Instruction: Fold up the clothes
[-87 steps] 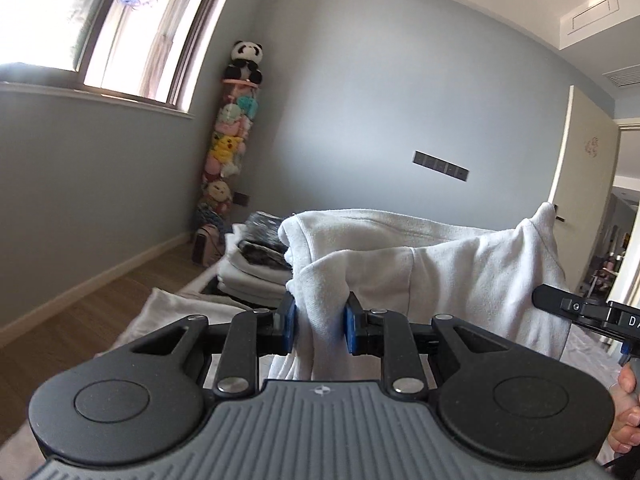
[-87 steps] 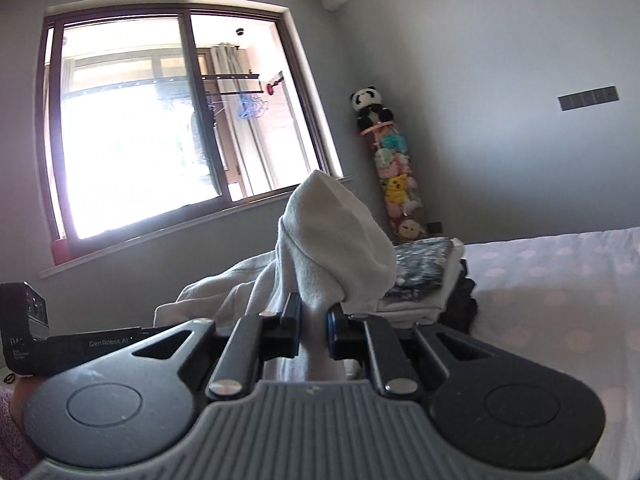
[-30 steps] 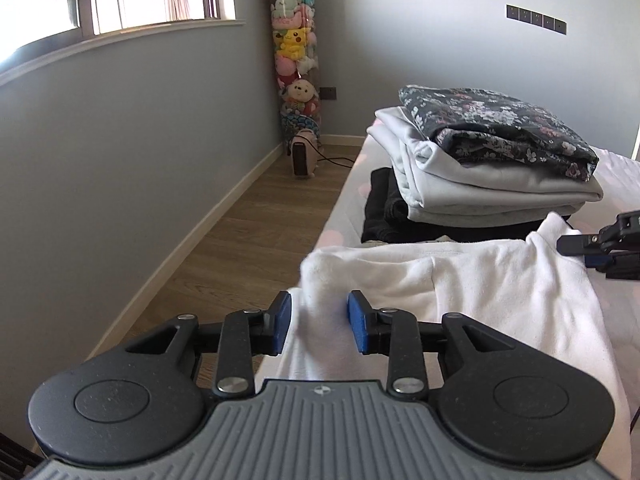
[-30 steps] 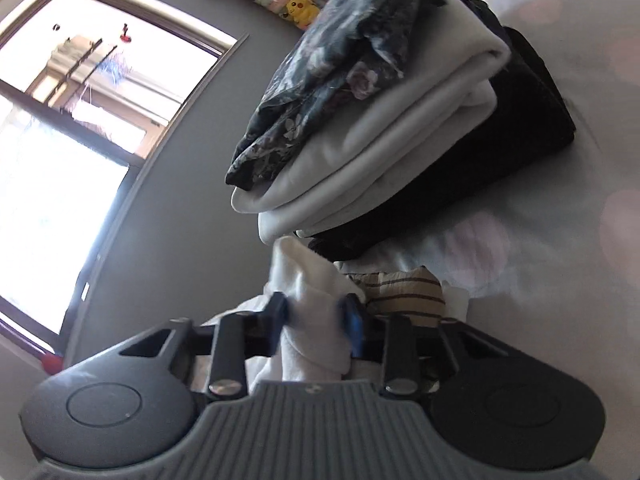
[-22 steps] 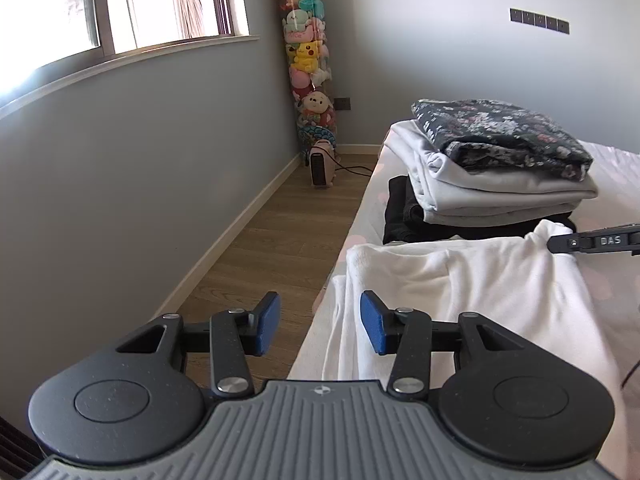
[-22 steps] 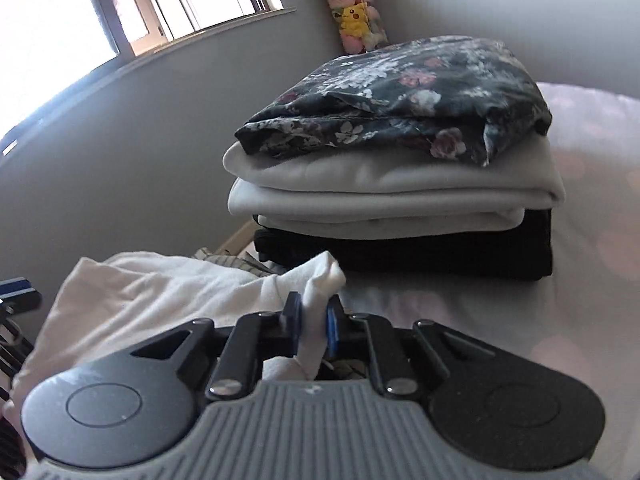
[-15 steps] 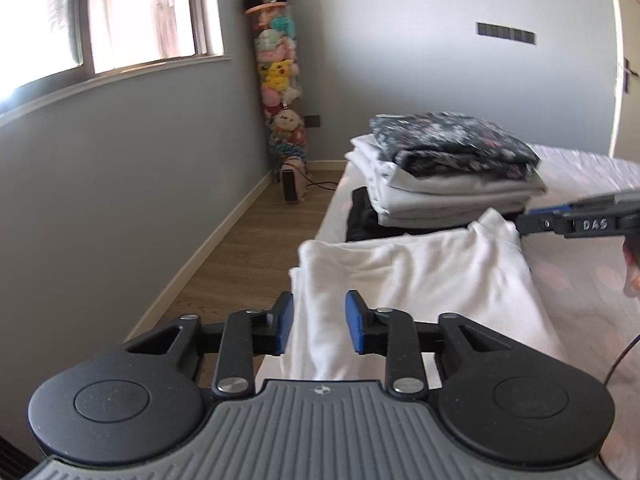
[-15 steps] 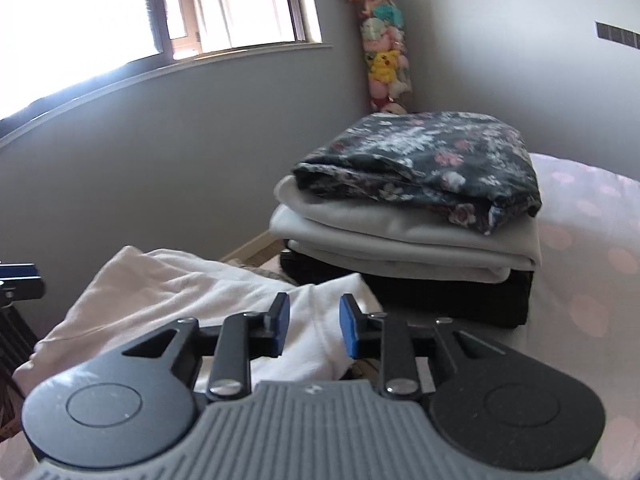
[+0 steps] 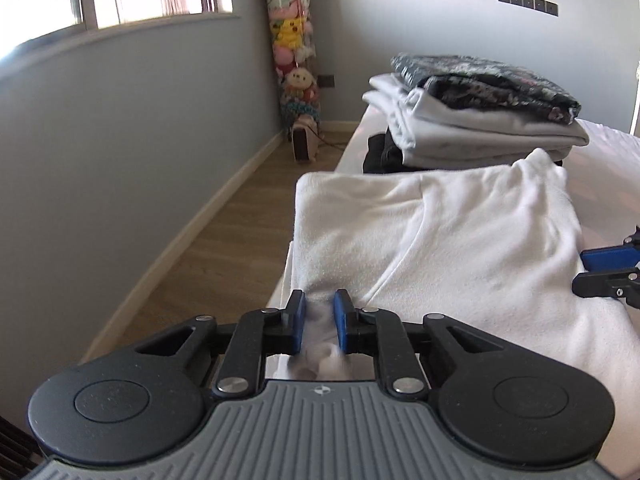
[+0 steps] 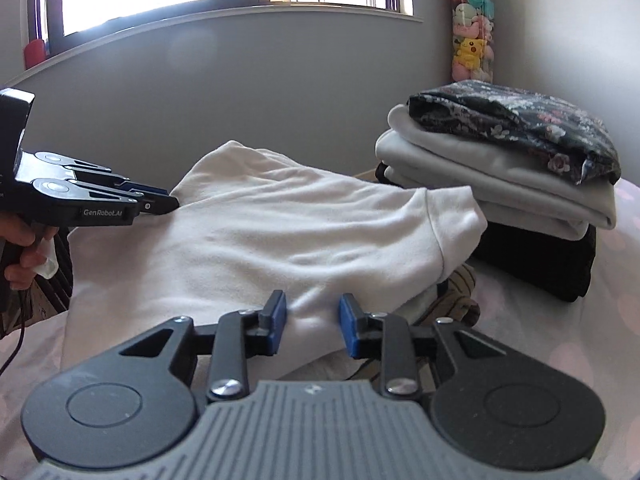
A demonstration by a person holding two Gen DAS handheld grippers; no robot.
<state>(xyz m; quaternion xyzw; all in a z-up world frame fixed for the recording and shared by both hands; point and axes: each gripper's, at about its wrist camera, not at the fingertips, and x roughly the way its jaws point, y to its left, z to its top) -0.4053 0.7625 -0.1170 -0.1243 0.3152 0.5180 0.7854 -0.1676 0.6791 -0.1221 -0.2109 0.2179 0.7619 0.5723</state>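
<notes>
A pale, faintly spotted bed [image 10: 624, 320] under a window carries the scene: a stack of folded clothes [image 9: 476, 120] — floral piece on top, two light ones beneath, black at the bottom — stands at the far end. Just in front of it, the white sweatshirt [image 10: 300, 236] lies spread flat. Its far edge nearly touches the stack; its near part overlies some striped fabric [image 10: 456, 304], whose nature is unclear.

The sweatshirt's long axis runs away from both tools toward the stack. It lies directly ahead of each gripper, and the two flank it. The left gripper [image 9: 320, 322] sits at the edge nearest the floor, its blue pads [image 9: 298, 320] drawn in on a bunched bit of the white cloth, apparently clamped. The right gripper [image 10: 312, 324] is on the opposite side, fingers apart with the hem between them but not pinched.

Judged from the layout, the left hand holds the nearer and firmer claim on the garment, while the right has only to close where it rests. The picture fits a sweatshirt just laid out for folding and equally one already folded once with another fold to come. Either way, the direction that matters is forward, along that axis to the stack.
</notes>
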